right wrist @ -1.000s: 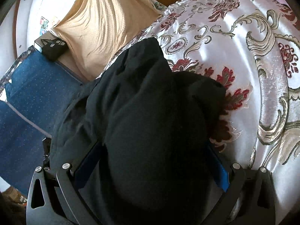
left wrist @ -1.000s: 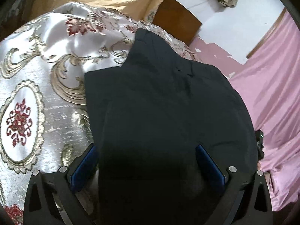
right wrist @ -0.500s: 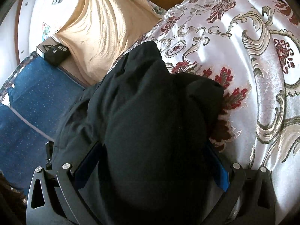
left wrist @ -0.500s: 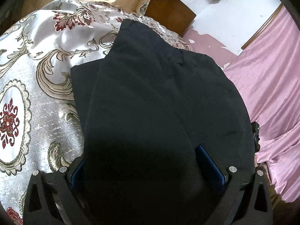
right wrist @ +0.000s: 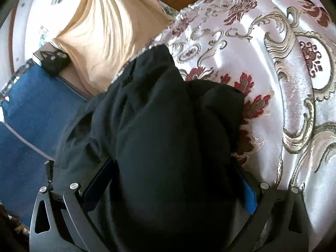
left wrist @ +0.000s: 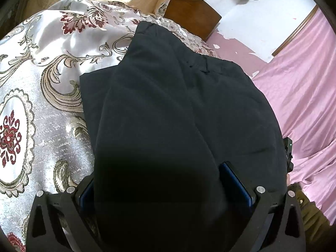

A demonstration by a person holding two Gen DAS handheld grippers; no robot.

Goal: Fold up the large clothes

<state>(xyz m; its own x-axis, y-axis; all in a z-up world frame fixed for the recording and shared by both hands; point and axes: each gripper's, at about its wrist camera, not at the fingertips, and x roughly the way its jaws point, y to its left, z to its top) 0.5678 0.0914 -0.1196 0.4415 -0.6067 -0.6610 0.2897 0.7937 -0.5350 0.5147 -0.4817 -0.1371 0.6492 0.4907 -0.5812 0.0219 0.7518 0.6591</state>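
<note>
Garment (left wrist: 168, 115) shifted slightly across bedspread (left wrist: 42, 109), hiding both tools.

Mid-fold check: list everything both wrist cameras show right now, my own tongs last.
black garment: one, black, draped over both tongs and onto the bedspread
bedspread: one, silver-white with red and gold floral pattern, under the garment
yellow blanket: one, cream-yellow, beyond the bedspread
pink sheet: one, pink, at right of left view
blue mat: one, blue, at left of right view
black box: one, black, beside the yellow blanket
left tongs: black frame, blue pads, garment between
right tongs: same, garment between
</note>
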